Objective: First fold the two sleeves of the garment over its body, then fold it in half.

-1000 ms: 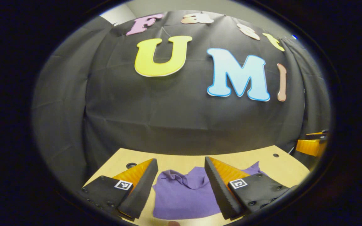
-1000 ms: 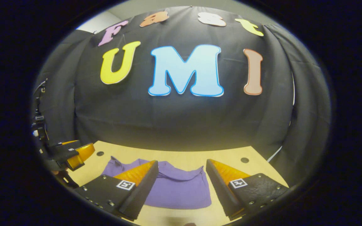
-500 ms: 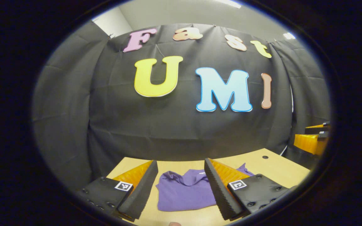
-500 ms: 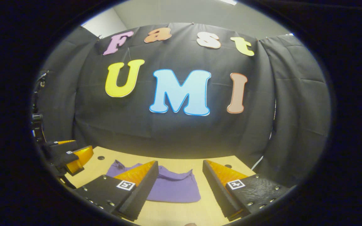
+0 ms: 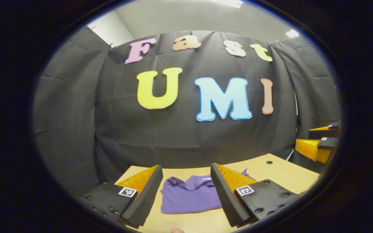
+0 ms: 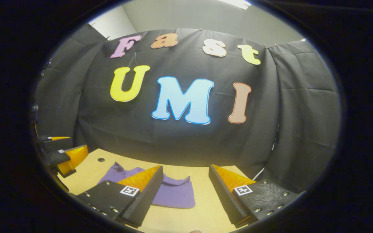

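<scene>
A purple garment (image 5: 188,195) lies folded into a compact rectangle on the light wooden table (image 5: 280,170), its collar toward the back wall. In the left gripper view my left gripper (image 5: 186,194) hovers open above and in front of it, nothing between its fingers. The right gripper (image 5: 317,144) shows at the far right there, raised off the table. In the right gripper view the garment (image 6: 173,194) sits left of centre, partly behind the left finger. My right gripper (image 6: 185,195) is open and empty, and the left gripper (image 6: 62,155) shows at the far left.
The table (image 6: 202,210) ends at the black cloth wall (image 5: 180,136) just behind the garment. Small round holes (image 5: 269,162) (image 6: 101,159) mark the tabletop near its back corners. Bare wood lies to the right of the garment.
Both grippers have drawn back and risen from the garment, which now looks smaller and farther off. Both stayed open. The garment has not moved.
</scene>
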The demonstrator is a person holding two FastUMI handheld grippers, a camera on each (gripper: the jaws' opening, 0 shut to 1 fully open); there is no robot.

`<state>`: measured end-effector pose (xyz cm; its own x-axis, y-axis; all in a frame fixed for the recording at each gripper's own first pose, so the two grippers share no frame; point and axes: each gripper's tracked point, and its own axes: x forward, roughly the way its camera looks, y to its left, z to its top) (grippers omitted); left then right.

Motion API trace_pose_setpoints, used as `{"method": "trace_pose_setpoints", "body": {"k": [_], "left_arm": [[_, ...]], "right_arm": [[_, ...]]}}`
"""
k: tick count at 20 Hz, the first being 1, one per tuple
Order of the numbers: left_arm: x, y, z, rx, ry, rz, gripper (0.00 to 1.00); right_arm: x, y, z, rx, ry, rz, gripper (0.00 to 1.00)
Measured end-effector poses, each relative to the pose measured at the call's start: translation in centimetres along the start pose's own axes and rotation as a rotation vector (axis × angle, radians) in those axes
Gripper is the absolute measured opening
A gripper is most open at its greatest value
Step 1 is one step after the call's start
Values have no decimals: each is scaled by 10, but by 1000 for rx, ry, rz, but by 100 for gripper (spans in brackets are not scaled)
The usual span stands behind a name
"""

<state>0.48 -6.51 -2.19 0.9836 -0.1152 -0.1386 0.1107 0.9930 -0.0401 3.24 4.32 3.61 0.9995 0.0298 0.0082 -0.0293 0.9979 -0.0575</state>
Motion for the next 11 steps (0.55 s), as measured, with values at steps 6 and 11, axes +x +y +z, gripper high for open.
{"method": "trace_pose_setpoints", "body": {"k": [6, 11], "left_arm": [[-12, -10, 18, 15, -47, -7, 94], [-16, -14, 24, -33, -60, -13, 94]], "right_arm": [[-4, -4, 3, 13, -34, -8, 91], [-4, -11, 10, -17, -48, -10, 90]]}}
